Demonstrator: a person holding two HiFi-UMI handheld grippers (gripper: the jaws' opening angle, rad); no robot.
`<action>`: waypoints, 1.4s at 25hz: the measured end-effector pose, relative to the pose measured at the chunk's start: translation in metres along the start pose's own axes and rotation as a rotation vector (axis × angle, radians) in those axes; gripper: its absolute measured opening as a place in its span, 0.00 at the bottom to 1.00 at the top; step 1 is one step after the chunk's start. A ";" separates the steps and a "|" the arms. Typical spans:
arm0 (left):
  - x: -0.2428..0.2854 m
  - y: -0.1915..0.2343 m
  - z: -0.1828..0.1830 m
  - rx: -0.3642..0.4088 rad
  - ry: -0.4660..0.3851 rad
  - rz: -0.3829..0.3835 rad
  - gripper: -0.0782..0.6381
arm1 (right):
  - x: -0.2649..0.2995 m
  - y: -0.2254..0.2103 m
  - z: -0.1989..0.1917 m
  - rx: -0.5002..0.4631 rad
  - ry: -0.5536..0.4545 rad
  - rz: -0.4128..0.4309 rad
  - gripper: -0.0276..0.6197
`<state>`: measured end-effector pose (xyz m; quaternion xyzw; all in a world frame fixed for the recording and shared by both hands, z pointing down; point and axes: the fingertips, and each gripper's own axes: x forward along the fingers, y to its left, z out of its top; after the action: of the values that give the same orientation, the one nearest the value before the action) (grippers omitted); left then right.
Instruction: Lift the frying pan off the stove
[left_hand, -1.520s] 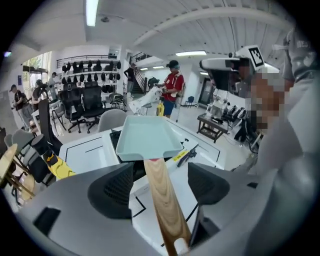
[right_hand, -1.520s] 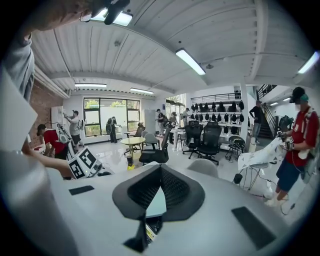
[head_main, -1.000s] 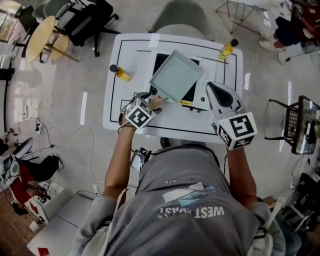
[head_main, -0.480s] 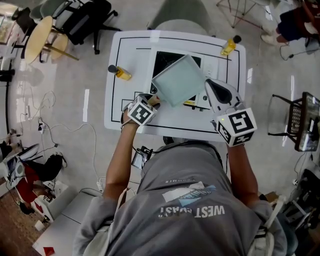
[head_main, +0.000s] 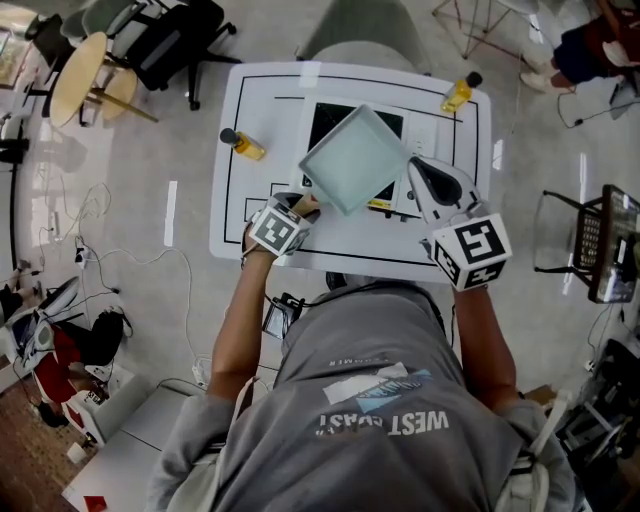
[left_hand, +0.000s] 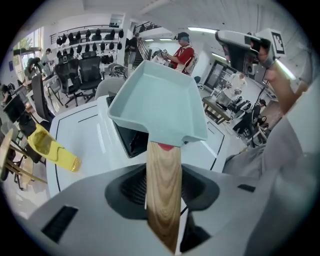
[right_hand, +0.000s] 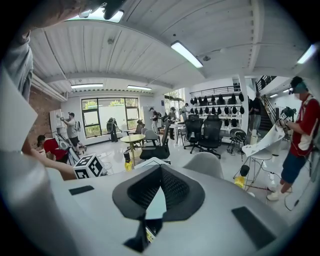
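Left claw (left_hand: 161, 192): clamped tight on the wooden handle (left_hand: 162, 175) of the pale green square frying pan (head_main: 352, 160).

Pan: in the air over the black stove (head_main: 325, 118), tilted, clear of the stove top; the left gripper view shows a gap beneath it.

Right claw (right_hand: 152, 200): tips together, holding nothing, raised just beside the pan's right edge.

White surface (head_main: 260, 100): one yellow bottle (head_main: 243, 146) lies left of the stove, a second yellow bottle (head_main: 457, 94) near the far right corner, both well apart from the pan.
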<state>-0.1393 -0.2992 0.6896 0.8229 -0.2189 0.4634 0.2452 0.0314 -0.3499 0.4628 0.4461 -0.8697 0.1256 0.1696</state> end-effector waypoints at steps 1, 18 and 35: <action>-0.003 0.000 -0.001 -0.006 -0.003 0.000 0.32 | -0.001 0.001 0.000 -0.001 -0.001 -0.001 0.06; -0.076 -0.010 0.023 0.023 -0.112 0.051 0.32 | -0.032 0.017 0.014 -0.024 -0.055 -0.029 0.06; -0.136 -0.026 0.024 0.066 -0.207 0.110 0.32 | -0.073 0.041 0.030 -0.136 -0.103 -0.092 0.06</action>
<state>-0.1732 -0.2748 0.5550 0.8607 -0.2724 0.3958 0.1682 0.0320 -0.2839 0.4032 0.4788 -0.8624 0.0352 0.1604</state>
